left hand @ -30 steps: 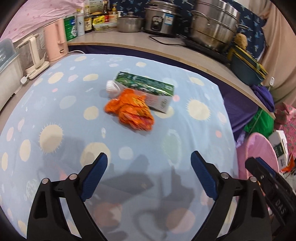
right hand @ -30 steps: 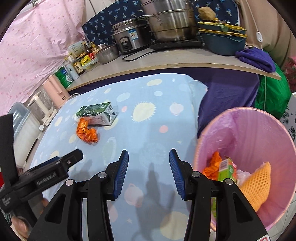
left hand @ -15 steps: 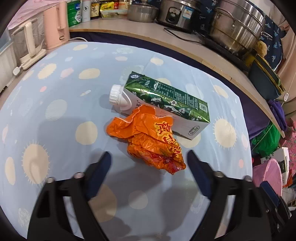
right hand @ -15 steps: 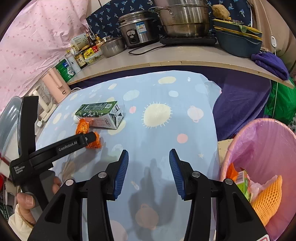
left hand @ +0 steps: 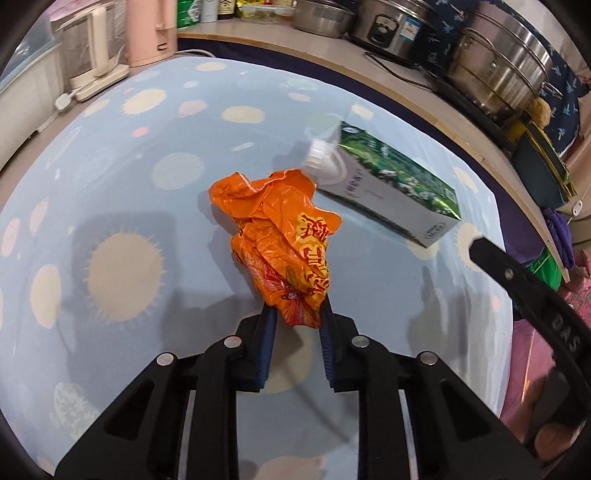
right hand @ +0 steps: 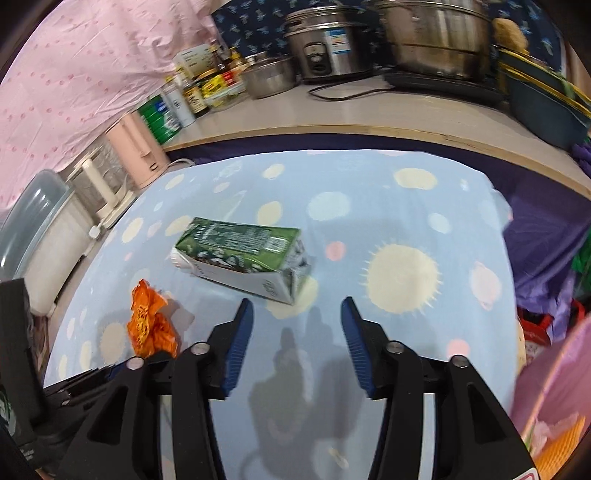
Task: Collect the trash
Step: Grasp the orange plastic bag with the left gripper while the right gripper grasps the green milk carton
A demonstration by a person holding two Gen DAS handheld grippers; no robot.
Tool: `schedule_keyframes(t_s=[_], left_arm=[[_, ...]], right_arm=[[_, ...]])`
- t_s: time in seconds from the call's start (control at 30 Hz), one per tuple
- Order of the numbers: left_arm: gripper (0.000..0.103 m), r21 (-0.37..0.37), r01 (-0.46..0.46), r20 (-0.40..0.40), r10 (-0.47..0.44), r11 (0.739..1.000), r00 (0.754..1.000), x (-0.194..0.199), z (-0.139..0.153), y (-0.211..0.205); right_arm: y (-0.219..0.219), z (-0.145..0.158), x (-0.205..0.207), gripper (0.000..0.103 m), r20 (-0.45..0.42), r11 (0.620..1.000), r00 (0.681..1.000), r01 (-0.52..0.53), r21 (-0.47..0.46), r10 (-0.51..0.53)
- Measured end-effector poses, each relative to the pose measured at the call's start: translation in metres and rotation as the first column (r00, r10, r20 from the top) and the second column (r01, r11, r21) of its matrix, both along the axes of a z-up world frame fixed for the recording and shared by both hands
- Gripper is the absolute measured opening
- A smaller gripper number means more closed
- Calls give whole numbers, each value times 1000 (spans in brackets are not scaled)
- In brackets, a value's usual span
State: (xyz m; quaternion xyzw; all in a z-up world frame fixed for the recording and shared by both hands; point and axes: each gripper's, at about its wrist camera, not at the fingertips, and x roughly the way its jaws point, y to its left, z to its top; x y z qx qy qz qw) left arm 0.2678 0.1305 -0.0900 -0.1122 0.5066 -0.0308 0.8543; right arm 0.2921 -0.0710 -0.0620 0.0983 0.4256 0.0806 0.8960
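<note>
Trash pickup on a pale blue sun-and-dot tablecloth (left hand: 155, 155), a cluttered counter (right hand: 332, 110) behind it.

From the left: pink kettle (left hand: 149, 33), jars, rice cooker (right hand: 325, 44), steel pot (left hand: 506, 59). The left gripper (left hand: 295, 314), jaws just closing, pinches the near end of the crumpled orange wrapper (left hand: 280, 240); the green milk carton (left hand: 391, 192) lies beside it. Only the right view shows the right gripper (right hand: 297, 314), jaws opening wide and empty short of the carton, and the pink bin (right hand: 554, 398).

crumpled orange wrapper (left hand: 282, 243) beside a green-and-white carton (left hand: 391, 192) lying on its side
</note>
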Motion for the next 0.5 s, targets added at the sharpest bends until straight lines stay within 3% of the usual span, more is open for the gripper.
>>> schedule_keyframes(t_s=[0.03, 0.17, 0.5], left_arm=[[21, 1, -9, -5, 9, 1000, 1000, -1, 1, 5], [21, -7, -35, -7, 35, 999, 999, -5, 5, 19], [22, -31, -44, -26, 43, 999, 999, -9, 2, 28]], right_arm=[[6, 1, 6, 64, 8, 1000, 1000, -21, -16, 21], [21, 3, 31, 72, 12, 991, 992, -122, -53, 122], [44, -3, 82, 84, -39, 949, 953, -303, -90, 301]])
